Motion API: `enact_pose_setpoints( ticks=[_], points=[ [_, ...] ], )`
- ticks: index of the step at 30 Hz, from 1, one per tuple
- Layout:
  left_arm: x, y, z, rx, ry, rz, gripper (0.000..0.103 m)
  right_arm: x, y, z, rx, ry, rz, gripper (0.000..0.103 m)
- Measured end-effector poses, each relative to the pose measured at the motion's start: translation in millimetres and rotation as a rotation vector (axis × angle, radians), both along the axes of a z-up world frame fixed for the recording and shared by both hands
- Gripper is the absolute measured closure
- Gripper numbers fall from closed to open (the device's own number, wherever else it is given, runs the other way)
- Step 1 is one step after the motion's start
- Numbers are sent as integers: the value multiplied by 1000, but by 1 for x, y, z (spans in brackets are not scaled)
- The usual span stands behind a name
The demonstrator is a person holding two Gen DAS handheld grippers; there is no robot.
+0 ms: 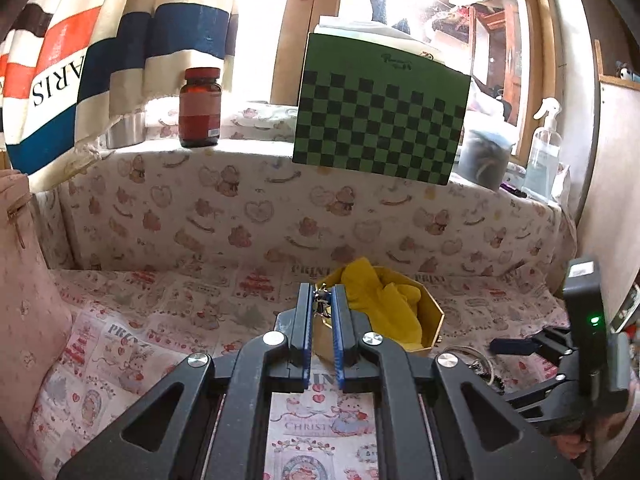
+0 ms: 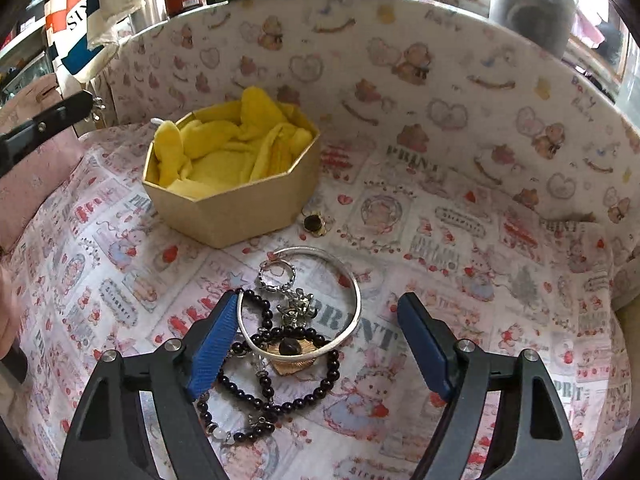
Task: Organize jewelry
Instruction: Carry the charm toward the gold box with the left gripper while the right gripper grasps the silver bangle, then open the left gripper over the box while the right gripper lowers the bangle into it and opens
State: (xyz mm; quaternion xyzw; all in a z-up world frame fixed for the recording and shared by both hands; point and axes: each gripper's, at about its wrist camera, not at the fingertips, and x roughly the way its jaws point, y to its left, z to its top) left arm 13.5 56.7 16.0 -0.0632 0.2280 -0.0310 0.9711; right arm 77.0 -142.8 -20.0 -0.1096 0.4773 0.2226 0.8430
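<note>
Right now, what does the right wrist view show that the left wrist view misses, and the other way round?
Only the right wrist view: the pile under the open right gripper, with a silver bangle, a black bead necklace and a small ring, plus a dark brooch beside the box.

Only the left wrist view: the left gripper shut on a small silver trinket, and a spray bottle.

Both: the gold box lined with yellow cloth, and the brown jar.
</note>
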Motion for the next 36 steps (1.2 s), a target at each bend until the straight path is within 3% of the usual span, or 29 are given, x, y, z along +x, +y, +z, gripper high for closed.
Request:
enact_pose_setpoints(
  ticks=[2, 4, 9, 14, 18, 22, 26, 28, 30, 36],
  points=[
    [1, 2, 0, -5, 0, 6, 95, 2, -1, -1, 13, 10, 1, 26],
    [2, 3, -1, -11, 6, 8, 95, 1, 0, 0, 0, -5, -6, 39],
    [1, -1, -1, 5, 3, -1, 95, -3, -3, 2, -9, -24, -31, 40],
    [-2, 1, 3, -8, -18, -12, 95, -15, -13, 27, 78, -85, -56, 40],
    [8, 1, -1, -11, -35, -119, 95, -21, -14, 54, 105, -170, -49, 40],
    [32, 10, -5, -152, 33, -224, 95, -15, -8, 75, 189, -201, -65, 40],
    [54, 16, -17, -285, 120, -298, 95, -6, -7, 75, 257, -180, -87, 40],
    [60, 19, -23, -304, 151, -272, 83, -3, -5, 73, 263, -170, -83, 40],
    [61, 23, -23, -337, 155, -280, 47, -3, -2, 72, 251, -171, -76, 40],
    [45, 39, -8, -361, 61, -190, 39, -3, 6, 79, 230, -181, -57, 40]
  ],
)
